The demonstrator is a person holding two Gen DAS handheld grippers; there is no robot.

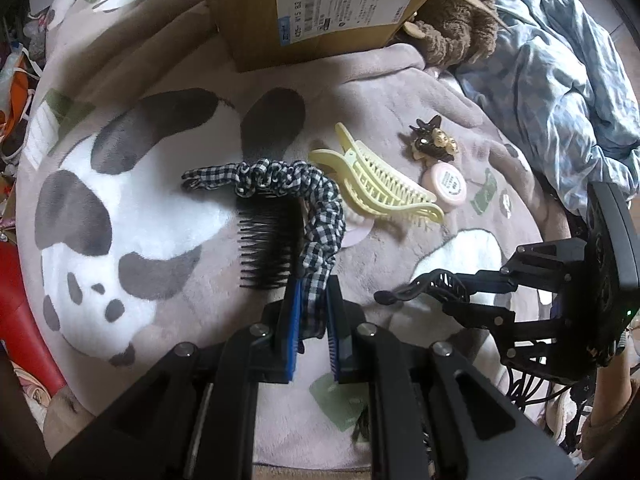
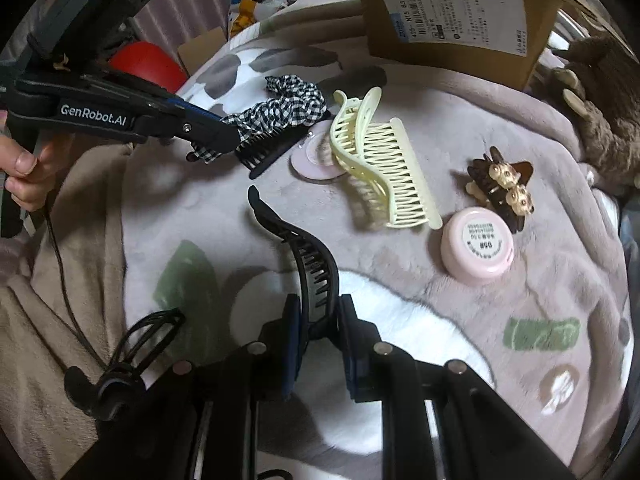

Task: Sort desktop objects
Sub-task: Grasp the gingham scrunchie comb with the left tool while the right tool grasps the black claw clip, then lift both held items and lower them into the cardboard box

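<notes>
Left wrist view: left gripper (image 1: 312, 304) clamps the black-and-white gingham fabric scrunchie (image 1: 288, 184); right gripper (image 2: 318, 320) pinches the black plastic claw clip (image 2: 304, 256) — lift both clear before sorting.

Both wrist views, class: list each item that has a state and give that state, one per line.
Left hand-held gripper: shut on checked scrunchie.
Right hand-held gripper: shut on black claw clip.
Yellow claw clip: closed, lying on blanket.
Pink jar: lid on.
Cardboard box: flaps open.

scrunchie (image 1: 280, 184): black-white gingham | big hair clip (image 1: 380, 184): pale yellow | jar (image 2: 478, 246): pink | comb (image 1: 268, 240): black
</notes>
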